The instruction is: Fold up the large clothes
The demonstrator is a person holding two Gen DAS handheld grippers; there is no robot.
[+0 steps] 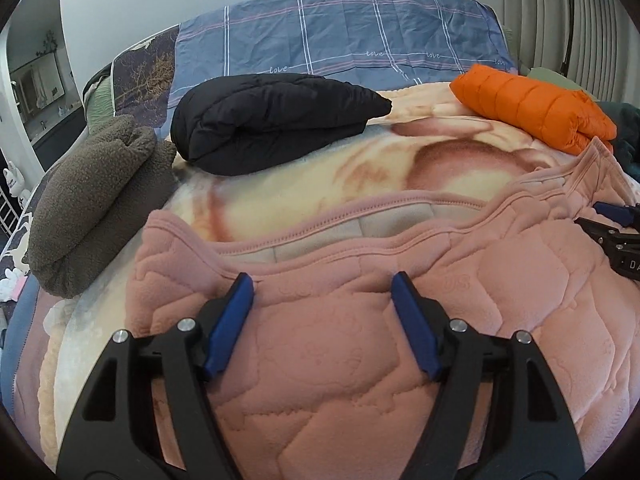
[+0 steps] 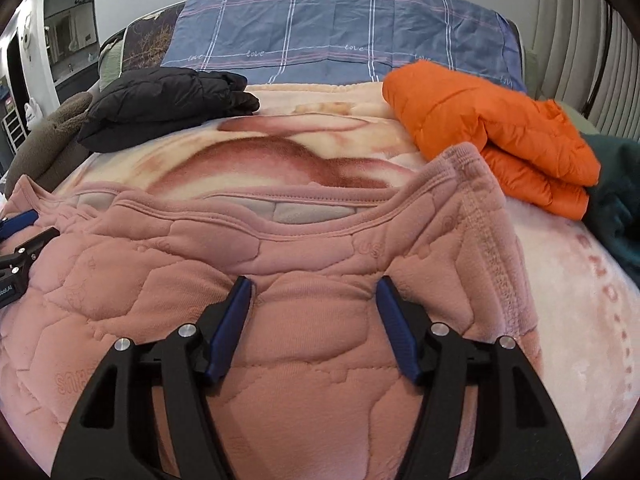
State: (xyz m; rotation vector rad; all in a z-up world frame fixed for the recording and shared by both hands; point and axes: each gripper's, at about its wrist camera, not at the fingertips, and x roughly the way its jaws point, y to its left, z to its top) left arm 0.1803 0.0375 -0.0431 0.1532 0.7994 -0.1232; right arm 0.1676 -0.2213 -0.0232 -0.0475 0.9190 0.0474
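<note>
Pink quilted garment (image 1: 360, 360) lies spread on the bed's blanket (image 1: 320, 184), neckline away from you. Your left gripper (image 1: 322, 292) and right gripper (image 2: 314, 296) both hover spread over it, pinching nothing. Grab unevenly and the fold could skew; pinch too deep and you may lift the blanket too.

Right hand-held gripper over a pink quilted garment on a bed

The right hand-held gripper (image 2: 314, 284) stands with jaws apart above the pink quilted garment (image 2: 304, 360), just short of its neckline. Beyond lie a folded orange jacket (image 2: 492, 140) to the right and a black jacket (image 2: 168, 104) to the left.
</note>
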